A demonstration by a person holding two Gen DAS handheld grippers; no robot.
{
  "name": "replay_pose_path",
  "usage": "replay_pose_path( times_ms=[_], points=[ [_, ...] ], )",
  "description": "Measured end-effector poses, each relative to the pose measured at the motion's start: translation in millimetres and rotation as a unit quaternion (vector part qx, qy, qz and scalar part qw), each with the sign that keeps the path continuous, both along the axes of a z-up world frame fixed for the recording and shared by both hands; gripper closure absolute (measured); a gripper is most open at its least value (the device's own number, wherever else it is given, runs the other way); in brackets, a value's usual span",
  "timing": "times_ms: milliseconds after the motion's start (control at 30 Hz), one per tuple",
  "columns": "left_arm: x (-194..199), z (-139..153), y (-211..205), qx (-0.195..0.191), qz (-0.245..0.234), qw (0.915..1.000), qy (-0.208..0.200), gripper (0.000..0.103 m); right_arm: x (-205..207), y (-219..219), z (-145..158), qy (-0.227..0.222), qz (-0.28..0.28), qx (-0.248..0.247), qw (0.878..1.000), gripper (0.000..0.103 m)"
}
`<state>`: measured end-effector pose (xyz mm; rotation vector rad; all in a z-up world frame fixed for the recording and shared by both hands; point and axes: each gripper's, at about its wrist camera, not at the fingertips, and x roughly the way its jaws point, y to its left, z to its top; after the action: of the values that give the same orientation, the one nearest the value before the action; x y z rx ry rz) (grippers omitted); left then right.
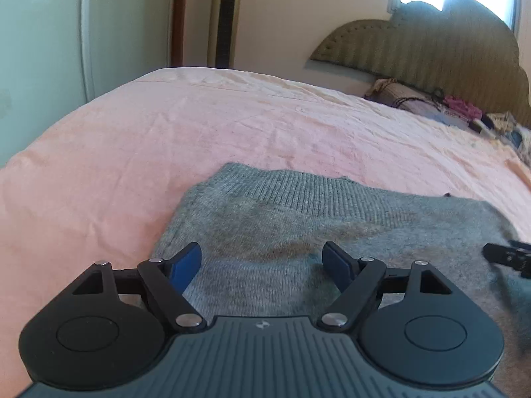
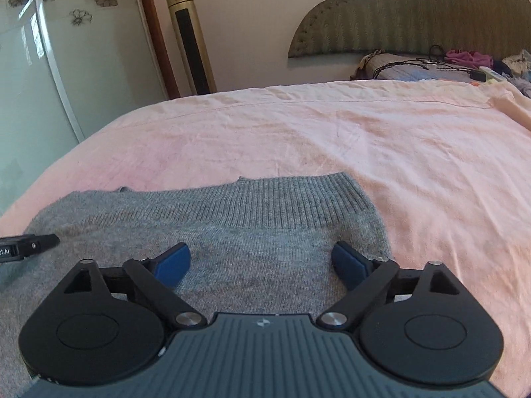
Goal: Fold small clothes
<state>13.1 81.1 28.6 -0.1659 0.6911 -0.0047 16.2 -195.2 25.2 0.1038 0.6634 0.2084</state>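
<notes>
A grey knitted garment (image 1: 298,222) with a ribbed band along its far edge lies flat on the pink bedsheet (image 1: 166,126). My left gripper (image 1: 262,260) is open just above the garment's left part, its blue pads (image 1: 186,265) spread and empty. My right gripper (image 2: 262,260) is open above the garment (image 2: 249,219) near its right edge, blue pads (image 2: 351,265) spread and empty. Each gripper's tip shows at the edge of the other view: the right one in the left wrist view (image 1: 507,257), the left one in the right wrist view (image 2: 30,245).
The pink bedsheet (image 2: 365,139) stretches far beyond the garment. A padded headboard (image 2: 415,16) stands at the far right with a pile of clothes, cables and small items (image 2: 464,63) below it. A gold tower fan (image 2: 190,36) and a glass door (image 2: 49,66) stand beyond the bed.
</notes>
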Motion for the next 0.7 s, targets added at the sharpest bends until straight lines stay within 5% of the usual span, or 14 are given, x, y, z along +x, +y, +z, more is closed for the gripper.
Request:
replay_pose_path(
  times_ms=[100, 267, 533, 600, 700],
  points=[
    [-38.0, 12.4, 3.2, -0.059, -0.02, 0.9979, -0.017, 0.023, -1.9, 0.6, 1.3, -0.002, 0.0, 0.001, 1.0, 0.005],
    [-55.3, -9.0, -10.8, -0.022, -0.047, 0.9986, 0.0, 0.019, -1.0, -2.4, 1.1, -0.001, 0.004, 0.016, 1.0, 0.001],
    [-69.2, 11.0, -2.4, -0.056, -0.052, 0.9971, -0.001, 0.014, -7.6, -2.4, 11.7, 0.002, -0.022, 0.016, 1.0, 0.0],
    [-70.2, 0.7, 1.4, -0.06, -0.047, 0.9968, 0.025, 0.013, -17.3, 0.9, 22.2, 0.002, -0.028, 0.02, 0.999, 0.0],
    [-76.5, -8.4, 2.9, -0.048, -0.043, 0.9979, 0.006, 0.013, -27.7, 8.0, 20.8, -0.004, -0.001, 0.001, 1.0, 0.0]
  ],
)
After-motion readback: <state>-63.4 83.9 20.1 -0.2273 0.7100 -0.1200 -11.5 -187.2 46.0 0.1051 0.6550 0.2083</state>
